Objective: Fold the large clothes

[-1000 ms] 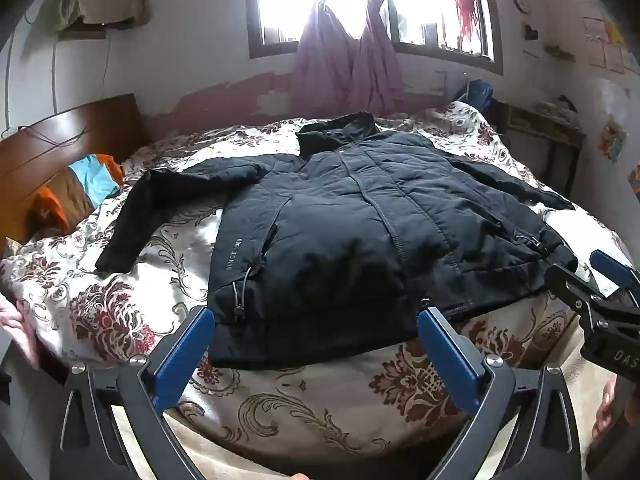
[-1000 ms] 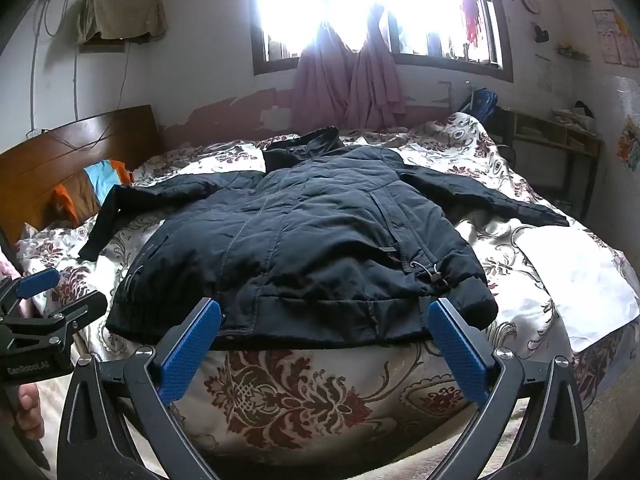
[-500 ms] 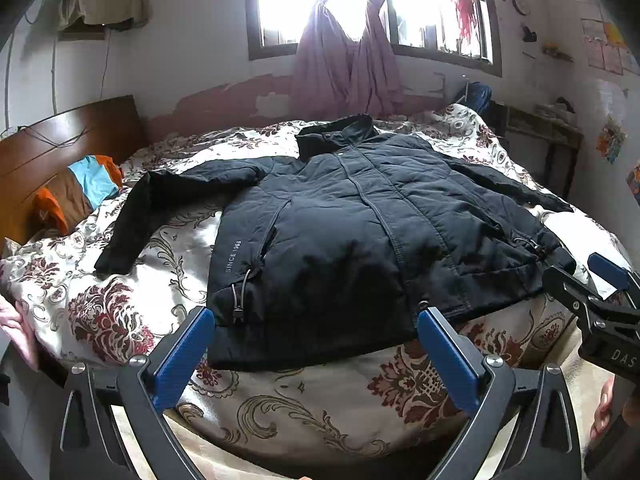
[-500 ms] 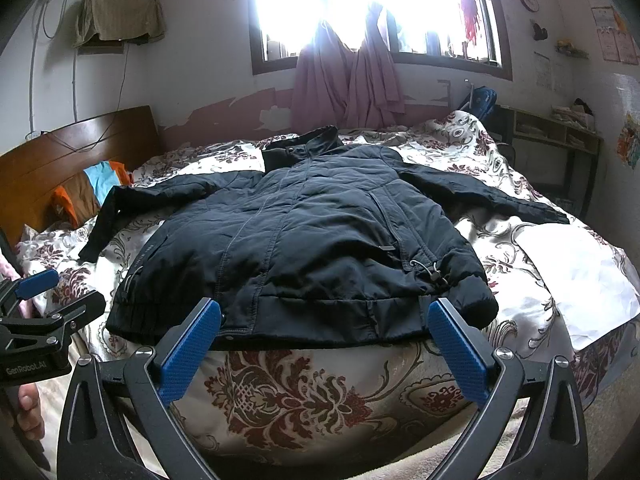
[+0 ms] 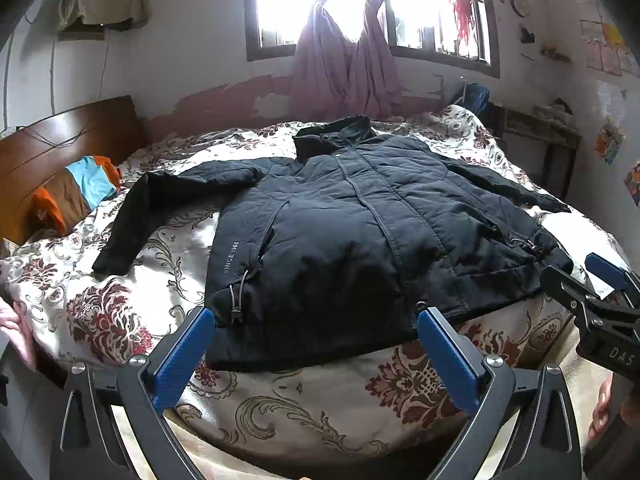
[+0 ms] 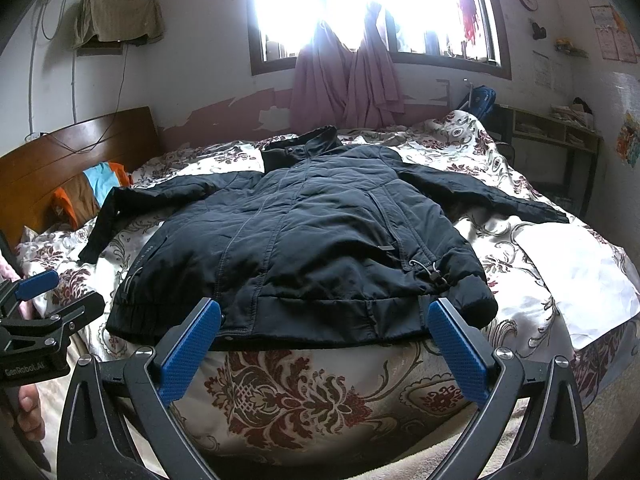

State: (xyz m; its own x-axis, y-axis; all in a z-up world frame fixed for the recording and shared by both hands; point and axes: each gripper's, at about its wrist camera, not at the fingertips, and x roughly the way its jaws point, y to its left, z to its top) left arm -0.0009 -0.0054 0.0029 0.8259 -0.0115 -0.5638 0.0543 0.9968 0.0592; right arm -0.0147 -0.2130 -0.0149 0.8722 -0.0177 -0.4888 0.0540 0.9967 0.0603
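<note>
Black jacket (image 5: 352, 232) lies flat beyond both gaping tongs (image 5: 316, 352).

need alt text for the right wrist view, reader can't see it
A black padded jacket lies face up and unfolded on a floral bedspread, sleeves spread out, collar toward a bright window. The open right gripper hovers before its hem, holding nothing; the left gripper shows at the left edge.

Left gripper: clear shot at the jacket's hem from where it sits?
Probably yes. The left gripper is open, empty and aimed at the near hem of the jacket, which lies flat on the bed. Only bare bedspread lies between; the right gripper is off to the side.
</note>
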